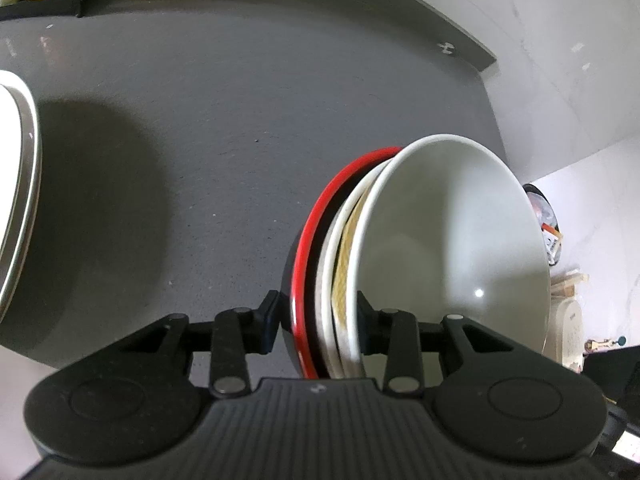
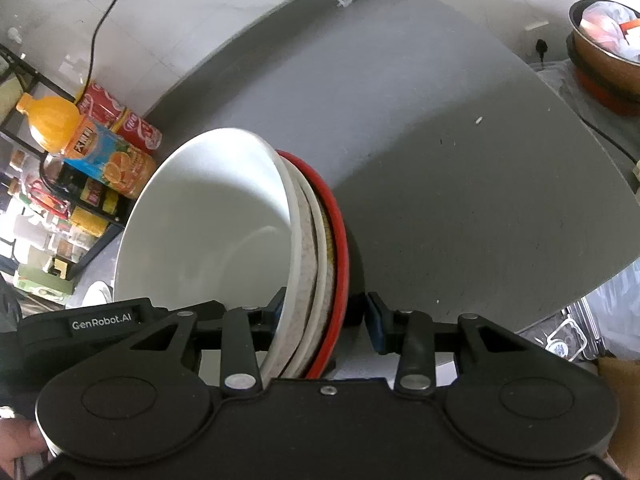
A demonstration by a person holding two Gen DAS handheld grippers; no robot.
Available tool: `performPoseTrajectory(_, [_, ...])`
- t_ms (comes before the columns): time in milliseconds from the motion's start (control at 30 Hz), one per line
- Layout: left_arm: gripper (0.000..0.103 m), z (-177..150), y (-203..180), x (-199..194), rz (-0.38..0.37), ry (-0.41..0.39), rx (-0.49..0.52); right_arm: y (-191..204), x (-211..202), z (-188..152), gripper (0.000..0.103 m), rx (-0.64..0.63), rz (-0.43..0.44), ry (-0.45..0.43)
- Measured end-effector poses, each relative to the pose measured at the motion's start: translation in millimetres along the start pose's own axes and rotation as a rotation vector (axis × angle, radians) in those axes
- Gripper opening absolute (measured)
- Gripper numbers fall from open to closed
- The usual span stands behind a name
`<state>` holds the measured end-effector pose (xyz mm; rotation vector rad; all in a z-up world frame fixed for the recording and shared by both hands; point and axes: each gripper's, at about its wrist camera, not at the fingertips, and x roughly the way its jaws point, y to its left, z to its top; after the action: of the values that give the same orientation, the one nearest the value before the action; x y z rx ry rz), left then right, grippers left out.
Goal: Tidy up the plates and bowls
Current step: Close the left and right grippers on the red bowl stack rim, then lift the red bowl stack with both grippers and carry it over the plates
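We see the left gripper [image 1: 318,326] clamped on the rims of a nested stack held on edge: a white bowl [image 1: 448,240], a speckled bowl [image 1: 338,240] and a red-rimmed bowl [image 1: 310,240]. The right gripper [image 2: 322,320] straddles the same stack, its right pad just clear of the red rim. Beyond lies the gray counter [image 1: 200,120], then 1 orange juice bottle [image 2: 92,144]

Both views are evenly and moderately bright, with diffuse light. In the left wrist view, a broad soft-edged shadow lies on the grey counter [image 1: 240,120], just beside a pale dish [image 1: 16,184] at the left edge. A small specular highlight sits low inside the white bowl [image 1: 460,240]. In the right wrist view, that white bowl [image 2: 208,224] is mildly overexposed. Fisheye distortion bends the counter [image 2: 460,160] edges, and the corners vignette dark.
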<state>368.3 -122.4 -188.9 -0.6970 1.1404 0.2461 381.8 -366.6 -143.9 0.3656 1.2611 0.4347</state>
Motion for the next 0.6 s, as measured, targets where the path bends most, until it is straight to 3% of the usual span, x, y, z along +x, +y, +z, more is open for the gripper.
performPoseTrajectory(333, [0.035, 9, 13, -20, -0.044, -0.017, -0.030, 19, -10, 5, 0.038, -0.011, 0.012, -0.023])
performPoseTrajectory(600, [0.035, 23, 40, -51, -0.050, -0.027, -0.024, 59, -8, 3, 0.038, 0.012, 0.037, -0.013])
